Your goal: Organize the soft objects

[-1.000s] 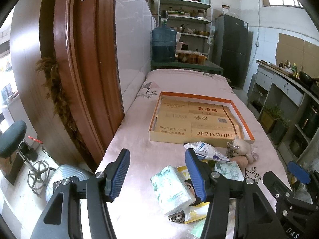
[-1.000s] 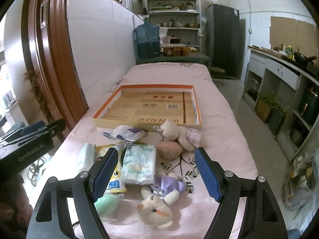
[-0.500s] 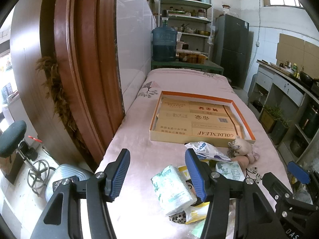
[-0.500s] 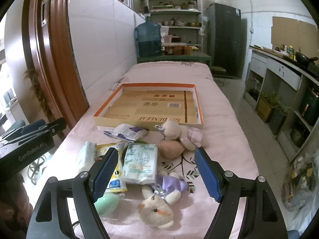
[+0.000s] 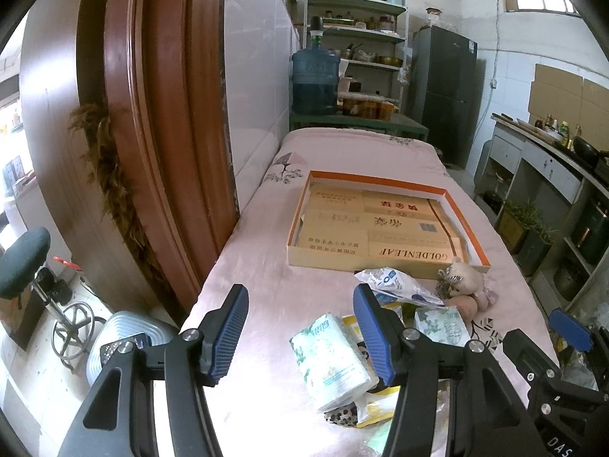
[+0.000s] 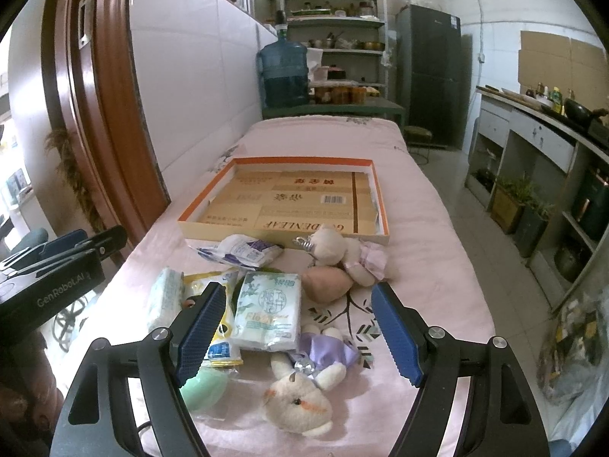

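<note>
White plush rabbit [image 6: 300,396] lies between the wide-apart right hand-held gripper [image 6: 300,337] fingers.

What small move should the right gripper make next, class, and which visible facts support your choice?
Probably lower the right gripper onto the white plush in the purple dress. Its jaws are wide open and hold nothing, the plush lies just below and between them on the pink cloth, and the orange-rimmed tray beyond holds no soft items yet.
</note>
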`<state>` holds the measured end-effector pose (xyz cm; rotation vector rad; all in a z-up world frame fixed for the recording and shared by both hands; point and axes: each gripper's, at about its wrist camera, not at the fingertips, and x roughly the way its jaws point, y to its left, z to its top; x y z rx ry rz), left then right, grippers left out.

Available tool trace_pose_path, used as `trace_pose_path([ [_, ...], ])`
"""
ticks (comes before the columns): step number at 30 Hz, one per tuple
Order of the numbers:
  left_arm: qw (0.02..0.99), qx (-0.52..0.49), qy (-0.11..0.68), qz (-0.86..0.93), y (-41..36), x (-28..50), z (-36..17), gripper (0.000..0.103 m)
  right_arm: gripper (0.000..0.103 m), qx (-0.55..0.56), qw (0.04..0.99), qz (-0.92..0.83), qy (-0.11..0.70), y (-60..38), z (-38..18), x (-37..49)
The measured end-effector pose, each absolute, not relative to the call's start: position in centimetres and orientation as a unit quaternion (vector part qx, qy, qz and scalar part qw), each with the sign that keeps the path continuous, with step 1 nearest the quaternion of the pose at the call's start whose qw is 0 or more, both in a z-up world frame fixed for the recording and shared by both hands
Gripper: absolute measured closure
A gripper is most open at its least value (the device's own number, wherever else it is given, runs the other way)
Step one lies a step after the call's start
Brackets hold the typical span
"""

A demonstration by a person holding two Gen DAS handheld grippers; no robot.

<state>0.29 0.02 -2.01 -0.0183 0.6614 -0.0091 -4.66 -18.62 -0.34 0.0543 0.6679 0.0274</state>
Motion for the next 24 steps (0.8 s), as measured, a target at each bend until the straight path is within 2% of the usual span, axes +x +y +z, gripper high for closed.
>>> trace_pose_path([
  [24,0.944,-0.027,0.328,-0.001,1.1,0.3,-2.7,0.045,0.023,0.033,0.943,0.003,0.332,-19.7,-1.0,-4.9],
])
